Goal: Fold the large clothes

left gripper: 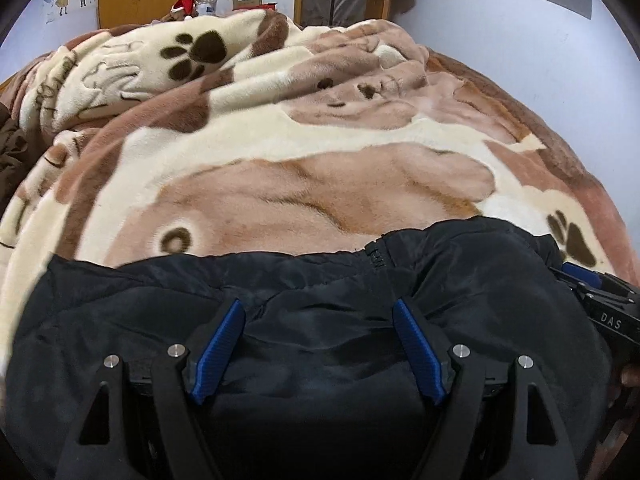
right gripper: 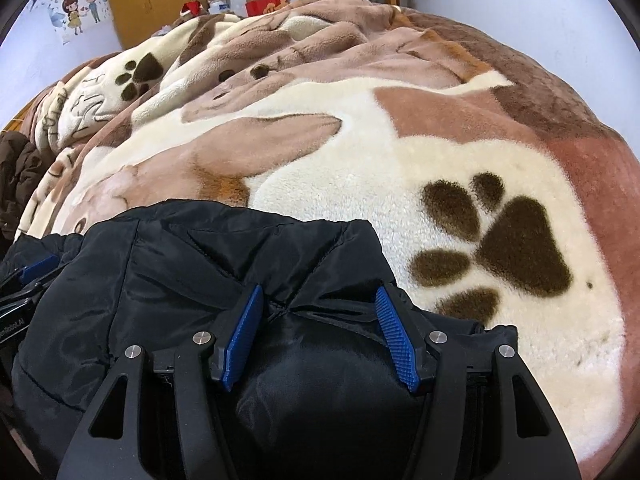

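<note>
- The left gripper [left gripper: 318, 346] stands wide over a black padded jacket [left gripper: 280, 320]. Its ribbed blue pads [left gripper: 218, 350] straddle a puffed ridge of cloth, though I cannot tell whether they pinch it.
- The jacket lies on the near edge of a plush paw-print blanket [left gripper: 320, 152], bunched, probably ready for folding. Its shell is glossy, quilted and creased, with a zip [left gripper: 374, 258] at the far hem.
- The right gripper [right gripper: 320, 338] also gapes over a fold near the jacket's right end; whether it grips is unclear.

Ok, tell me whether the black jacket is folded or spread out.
Folded: the black jacket lies bunched in doubled layers on the blanket, zipper at the fold's edge.
</note>
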### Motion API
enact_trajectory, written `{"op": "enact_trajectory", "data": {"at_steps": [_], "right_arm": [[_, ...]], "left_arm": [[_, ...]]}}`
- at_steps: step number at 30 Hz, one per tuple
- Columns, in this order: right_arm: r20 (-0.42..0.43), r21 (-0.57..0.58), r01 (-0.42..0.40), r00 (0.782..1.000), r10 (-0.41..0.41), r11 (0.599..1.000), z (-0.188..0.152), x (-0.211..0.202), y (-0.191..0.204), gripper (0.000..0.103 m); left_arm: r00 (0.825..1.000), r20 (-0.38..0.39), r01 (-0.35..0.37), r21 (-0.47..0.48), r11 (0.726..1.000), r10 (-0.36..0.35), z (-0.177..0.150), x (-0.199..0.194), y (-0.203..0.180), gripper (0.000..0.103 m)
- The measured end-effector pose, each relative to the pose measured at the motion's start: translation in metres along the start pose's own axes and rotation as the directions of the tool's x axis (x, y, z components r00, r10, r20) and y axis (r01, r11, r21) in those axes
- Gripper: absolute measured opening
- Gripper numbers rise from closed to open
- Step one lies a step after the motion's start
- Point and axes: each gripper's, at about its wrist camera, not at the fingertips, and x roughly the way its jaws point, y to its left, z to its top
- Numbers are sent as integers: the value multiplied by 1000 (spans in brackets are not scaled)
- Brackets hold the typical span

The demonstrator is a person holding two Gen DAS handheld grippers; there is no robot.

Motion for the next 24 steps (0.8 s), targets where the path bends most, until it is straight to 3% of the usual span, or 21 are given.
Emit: {"op": "enact_trajectory", "data": {"at_steps": [3,6,8,11,14,17,24], "right_arm": [[53,12,-2,999,1,1000,4,-35,5,59],[144,-19,-58,988,60,998,5,-76,26,59],[157,-67,-112,980,121,991,2,-89,50,59],[113,-130,-155,979,169,979,-5,-76,85,59],[56,-128,-129,989,137,983,-10,-38,94,58],[63,-112,-109,991,117,988,-13,-11,79,58],[89,-82,-112,989,119,990,-19,7,69,58]], "left_arm": [[999,42,-4,-6,1000,4,1,-32,16,79],[993,114,-30,-11,999,31,-3,-69,43,79],[988,139,-65,-30,997,69,-9,-84,67,79],[986,106,-117,-90,989,126,-22,-82,103,79],[988,57,-131,-143,981,140,-36,-63,127,79],[991,75,-95,-162,982,108,-42,-50,129,79],[985,124,-101,-164,981,123,-48,-24,121,81]]}}
